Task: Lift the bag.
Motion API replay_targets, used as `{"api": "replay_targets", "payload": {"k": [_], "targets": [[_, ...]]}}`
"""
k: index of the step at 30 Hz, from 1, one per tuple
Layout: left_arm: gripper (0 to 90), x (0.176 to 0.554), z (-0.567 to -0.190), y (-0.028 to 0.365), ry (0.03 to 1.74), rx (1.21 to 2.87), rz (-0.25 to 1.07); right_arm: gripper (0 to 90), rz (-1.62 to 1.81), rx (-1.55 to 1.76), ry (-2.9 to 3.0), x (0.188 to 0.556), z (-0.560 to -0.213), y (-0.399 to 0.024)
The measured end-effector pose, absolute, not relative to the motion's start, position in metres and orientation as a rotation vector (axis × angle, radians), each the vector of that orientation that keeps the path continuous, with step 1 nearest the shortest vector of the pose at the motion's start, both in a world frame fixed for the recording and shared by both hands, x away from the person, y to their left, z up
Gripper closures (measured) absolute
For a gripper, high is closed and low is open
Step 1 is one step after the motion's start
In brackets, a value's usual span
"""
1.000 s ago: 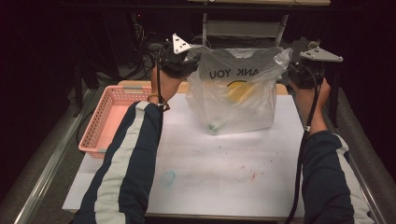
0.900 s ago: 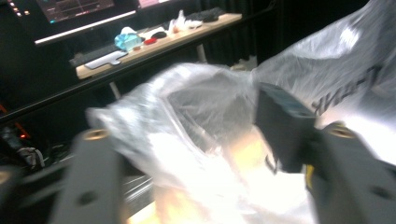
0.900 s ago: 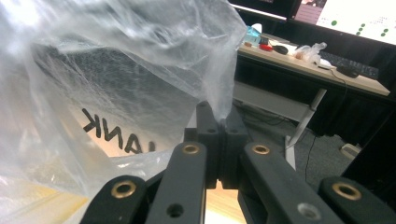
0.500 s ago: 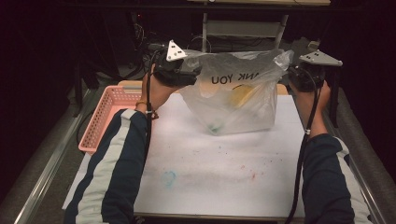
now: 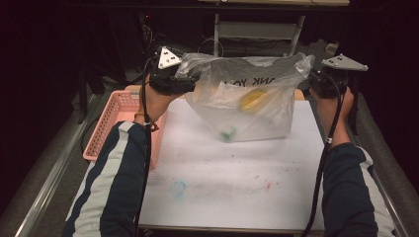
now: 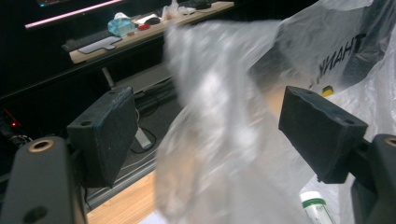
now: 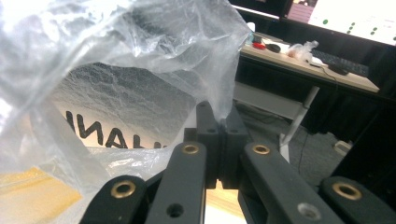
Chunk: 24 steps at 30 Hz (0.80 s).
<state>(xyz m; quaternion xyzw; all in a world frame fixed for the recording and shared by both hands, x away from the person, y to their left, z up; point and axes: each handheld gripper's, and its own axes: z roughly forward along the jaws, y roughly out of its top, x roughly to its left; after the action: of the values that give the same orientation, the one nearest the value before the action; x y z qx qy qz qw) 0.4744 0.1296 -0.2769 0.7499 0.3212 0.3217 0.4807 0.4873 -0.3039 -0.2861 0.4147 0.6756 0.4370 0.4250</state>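
Plastic bag (image 5: pixel 247 101) now hangs higher above the table (image 5: pixel 222 177); my left tool (image 6: pixel 219 135) has let go, jaws wide around its handle, while my right tool (image 7: pixel 219 135) stays clenched on the other.

We see a white worktop (image 5: pixel 232 177) with faint teal and red smudges, a pink basket (image 5: pixel 111 126) at its left edge beside us.

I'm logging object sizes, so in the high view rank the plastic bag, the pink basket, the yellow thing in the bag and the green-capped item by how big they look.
1. plastic bag
2. pink basket, partly hidden by the sleeve
3. yellow item
4. green-capped item, blurred
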Motion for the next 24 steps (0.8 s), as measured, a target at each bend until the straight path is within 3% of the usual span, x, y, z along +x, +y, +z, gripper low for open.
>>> {"api": "replay_targets", "payload": {"k": [7,13,19,22,24], "targets": [[19.1,0.472,-0.284,0.132,0.789,1.846,0.823,55.4,1.134,1.007,1.683,0.476,-0.285,-0.303],[21.7,0.47,-0.285,0.139,0.818,1.842,0.87,37.0,1.125,0.931,1.714,0.458,-0.276,-0.305],[25.5,0.466,-0.284,0.147,0.821,1.814,0.927,28.3,1.148,0.867,1.736,0.433,-0.271,-0.313],[43.1,0.466,-0.285,0.147,0.831,1.829,0.983,26.3,1.147,0.844,1.753,0.423,-0.27,-0.317],[46.3,0.466,-0.285,0.147,0.843,1.826,1.009,24.6,1.147,0.839,1.757,0.418,-0.27,-0.32]]}}
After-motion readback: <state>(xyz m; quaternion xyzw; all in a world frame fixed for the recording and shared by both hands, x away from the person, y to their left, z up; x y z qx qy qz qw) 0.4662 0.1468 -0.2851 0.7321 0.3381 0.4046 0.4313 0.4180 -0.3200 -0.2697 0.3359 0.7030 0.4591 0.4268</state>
